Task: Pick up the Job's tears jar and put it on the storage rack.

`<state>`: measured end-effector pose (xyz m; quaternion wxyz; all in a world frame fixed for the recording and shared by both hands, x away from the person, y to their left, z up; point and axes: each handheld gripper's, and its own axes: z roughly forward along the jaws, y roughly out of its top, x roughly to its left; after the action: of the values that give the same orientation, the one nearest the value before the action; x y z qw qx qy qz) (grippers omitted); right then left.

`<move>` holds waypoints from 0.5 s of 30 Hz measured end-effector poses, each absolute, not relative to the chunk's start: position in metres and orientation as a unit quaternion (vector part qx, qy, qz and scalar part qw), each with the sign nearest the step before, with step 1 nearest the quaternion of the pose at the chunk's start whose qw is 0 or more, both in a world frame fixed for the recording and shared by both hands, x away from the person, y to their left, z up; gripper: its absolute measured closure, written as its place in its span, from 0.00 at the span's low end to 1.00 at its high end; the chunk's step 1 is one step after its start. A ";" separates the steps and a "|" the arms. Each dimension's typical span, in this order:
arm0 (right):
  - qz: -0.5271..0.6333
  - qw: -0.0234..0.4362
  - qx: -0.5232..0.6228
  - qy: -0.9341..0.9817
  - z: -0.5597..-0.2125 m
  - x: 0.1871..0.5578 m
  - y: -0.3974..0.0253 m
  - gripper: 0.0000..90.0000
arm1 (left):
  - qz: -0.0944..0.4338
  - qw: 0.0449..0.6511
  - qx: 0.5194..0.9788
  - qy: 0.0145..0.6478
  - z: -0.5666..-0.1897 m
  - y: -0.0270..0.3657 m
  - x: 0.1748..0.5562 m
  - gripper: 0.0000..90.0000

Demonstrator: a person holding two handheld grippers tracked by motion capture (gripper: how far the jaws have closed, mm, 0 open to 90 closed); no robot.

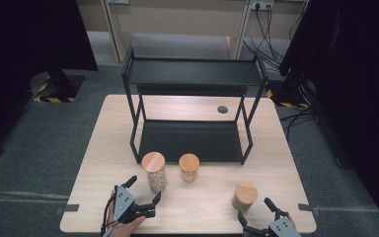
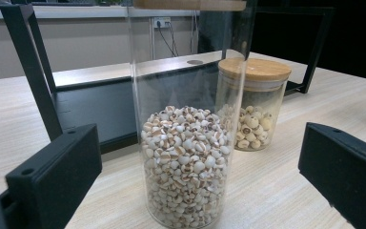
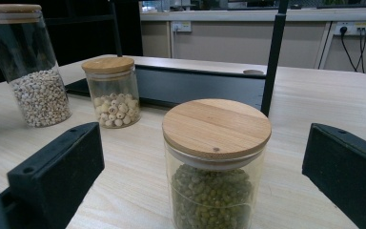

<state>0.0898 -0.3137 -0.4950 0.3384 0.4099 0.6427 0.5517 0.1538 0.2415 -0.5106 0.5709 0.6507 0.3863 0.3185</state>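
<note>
Light wood rectangular table (image 1: 276, 148) with a round cable hole (image 1: 222, 109) near its far edge, standing on grey carpet floor (image 1: 49, 143). Beige panelled wall (image 1: 177, 19) behind, white power sockets (image 1: 262, 5) with black cables (image 1: 269, 37) hanging down. Dark curtains (image 1: 24, 34) both sides – yellow-black hazard tape (image 1: 54, 98) on the floor at left, even indoor light

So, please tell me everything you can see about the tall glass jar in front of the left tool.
The tall jar is a clear glass cylinder with a round, light wooden lid. Small whitish grains fill about its lower half. It stands upright on the wooden table, in front of the black rack and left of the shorter jar of pale round seeds. The left tool is open, a jaw to each side, not touching it.
</note>
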 end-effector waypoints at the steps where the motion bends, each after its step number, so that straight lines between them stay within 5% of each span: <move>1: 0.553 0.338 0.410 0.642 -0.495 0.090 -0.314 0.00 | 0.318 0.571 0.651 0.386 -0.511 0.241 0.154 0.00; 15: 0.553 0.338 0.412 0.640 -0.496 0.090 -0.314 0.00 | 0.319 0.571 0.650 0.388 -0.511 0.241 0.154 0.00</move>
<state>0.0896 -0.3138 -0.4955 0.3381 0.4122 0.6402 0.5531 0.1536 0.2412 -0.5110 0.5711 0.6496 0.3877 0.3187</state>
